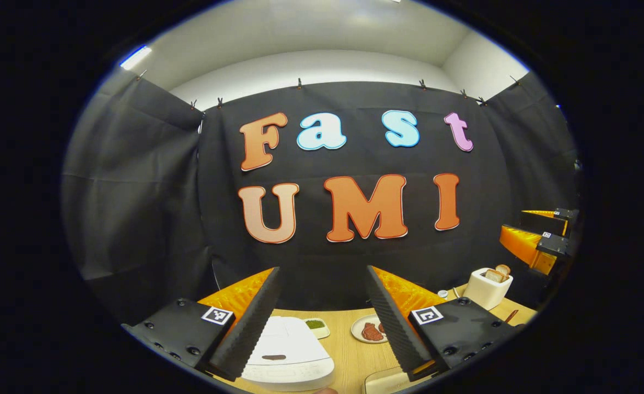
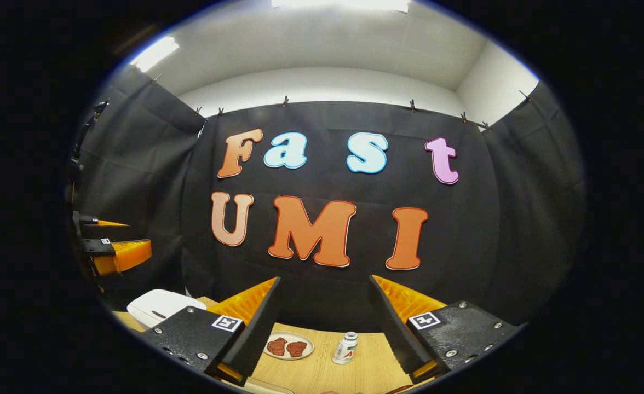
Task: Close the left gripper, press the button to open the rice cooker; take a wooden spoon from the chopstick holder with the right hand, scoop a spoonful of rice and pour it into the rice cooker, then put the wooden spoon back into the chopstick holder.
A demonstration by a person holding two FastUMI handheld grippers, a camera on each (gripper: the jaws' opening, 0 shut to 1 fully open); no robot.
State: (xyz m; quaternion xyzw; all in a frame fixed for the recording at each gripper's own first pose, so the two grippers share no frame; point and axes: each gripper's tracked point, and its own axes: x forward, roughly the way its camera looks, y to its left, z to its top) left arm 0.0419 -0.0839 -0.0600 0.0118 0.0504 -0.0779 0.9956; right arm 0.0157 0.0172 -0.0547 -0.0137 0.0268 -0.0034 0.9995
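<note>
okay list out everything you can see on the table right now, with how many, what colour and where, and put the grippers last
rice cooker: one, white, lid shut, near left of table
plate of meat: one, white plate with red-brown pieces, table middle
small dish: one, pale with green contents, behind the rice cooker
toaster: one, white, with bread slices, right rear
bottle: one, white, lying tilted right of the plate
table: one, light wood
left gripper: one, open, above the rice cooker
right gripper: one, open, above the plate
</note>
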